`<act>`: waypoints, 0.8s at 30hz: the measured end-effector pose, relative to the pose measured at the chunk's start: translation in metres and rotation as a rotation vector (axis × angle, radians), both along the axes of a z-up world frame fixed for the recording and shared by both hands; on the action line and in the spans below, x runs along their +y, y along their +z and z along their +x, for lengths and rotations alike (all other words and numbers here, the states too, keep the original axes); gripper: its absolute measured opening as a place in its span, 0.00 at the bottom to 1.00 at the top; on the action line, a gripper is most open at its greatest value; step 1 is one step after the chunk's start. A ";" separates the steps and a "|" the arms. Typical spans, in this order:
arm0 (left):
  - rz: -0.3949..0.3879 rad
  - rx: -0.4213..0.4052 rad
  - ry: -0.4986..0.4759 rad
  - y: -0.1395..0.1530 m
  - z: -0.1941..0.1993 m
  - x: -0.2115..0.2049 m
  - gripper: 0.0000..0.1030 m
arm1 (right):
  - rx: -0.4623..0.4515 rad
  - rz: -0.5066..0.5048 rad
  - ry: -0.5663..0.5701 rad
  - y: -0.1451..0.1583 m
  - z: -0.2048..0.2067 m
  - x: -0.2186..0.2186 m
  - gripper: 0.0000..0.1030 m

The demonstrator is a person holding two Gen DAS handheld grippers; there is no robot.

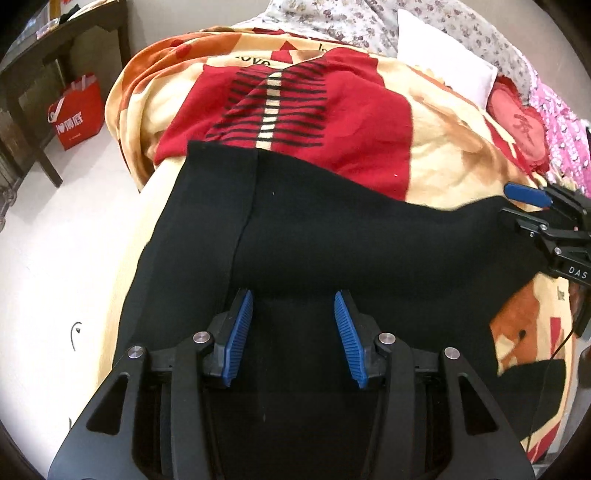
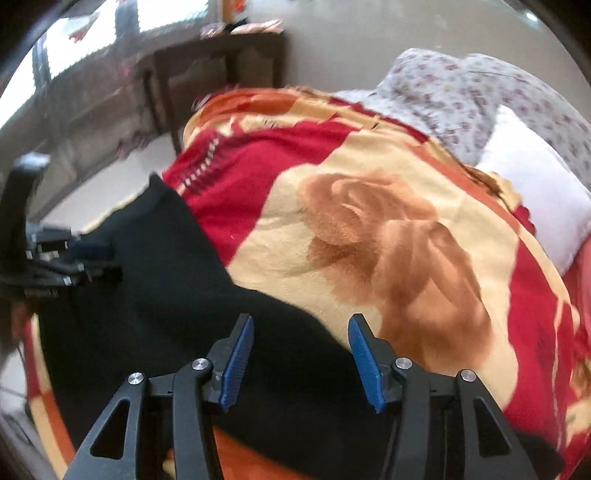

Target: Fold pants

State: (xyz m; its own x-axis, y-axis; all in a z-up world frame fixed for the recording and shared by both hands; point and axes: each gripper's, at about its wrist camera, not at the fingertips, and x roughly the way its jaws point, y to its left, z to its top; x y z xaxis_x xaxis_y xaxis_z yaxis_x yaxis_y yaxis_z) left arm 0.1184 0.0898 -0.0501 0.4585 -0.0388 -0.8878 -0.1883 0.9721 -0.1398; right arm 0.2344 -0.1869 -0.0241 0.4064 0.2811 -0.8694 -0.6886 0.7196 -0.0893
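Black pants (image 1: pixel 317 236) lie spread on a red, orange and cream blanket (image 1: pixel 443 147) on the bed, a seam running down their left part. My left gripper (image 1: pixel 293 302) hovers over the pants, jaws open and empty. My right gripper shows at the right edge of the left wrist view (image 1: pixel 532 206), at the pants' edge. In the right wrist view the pants (image 2: pixel 155 280) lie left and below, and my right gripper (image 2: pixel 301 328) is open over their edge. The left gripper (image 2: pixel 85 258) appears blurred at the left.
A white pillow (image 1: pixel 443 55) and floral bedding (image 1: pixel 369 22) lie at the bed's far end. A pink cloth (image 1: pixel 561 122) lies at the right. A dark wooden table (image 1: pixel 44 74) and a red bag (image 1: pixel 77 110) stand on the floor to the left.
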 end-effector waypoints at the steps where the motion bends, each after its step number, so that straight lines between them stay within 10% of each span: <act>1: 0.006 0.003 -0.002 -0.001 0.003 0.000 0.44 | 0.015 -0.012 0.018 -0.004 0.004 0.000 0.51; 15: 0.009 -0.002 -0.009 -0.003 0.019 -0.001 0.54 | 0.220 0.022 0.114 -0.033 0.023 0.000 0.51; 19: 0.023 -0.007 -0.012 -0.003 0.019 -0.004 0.54 | 0.163 0.037 0.073 -0.030 0.004 0.003 0.14; 24: -0.024 -0.021 0.017 0.001 0.010 0.005 0.54 | 0.039 0.038 0.080 -0.010 -0.042 0.008 0.06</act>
State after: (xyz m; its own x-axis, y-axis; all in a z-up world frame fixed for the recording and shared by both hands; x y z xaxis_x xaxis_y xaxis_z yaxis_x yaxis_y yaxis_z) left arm 0.1286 0.0945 -0.0490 0.4776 -0.0519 -0.8770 -0.2013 0.9652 -0.1668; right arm 0.1922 -0.1794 -0.0343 0.3471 0.3443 -0.8723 -0.7462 0.6648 -0.0346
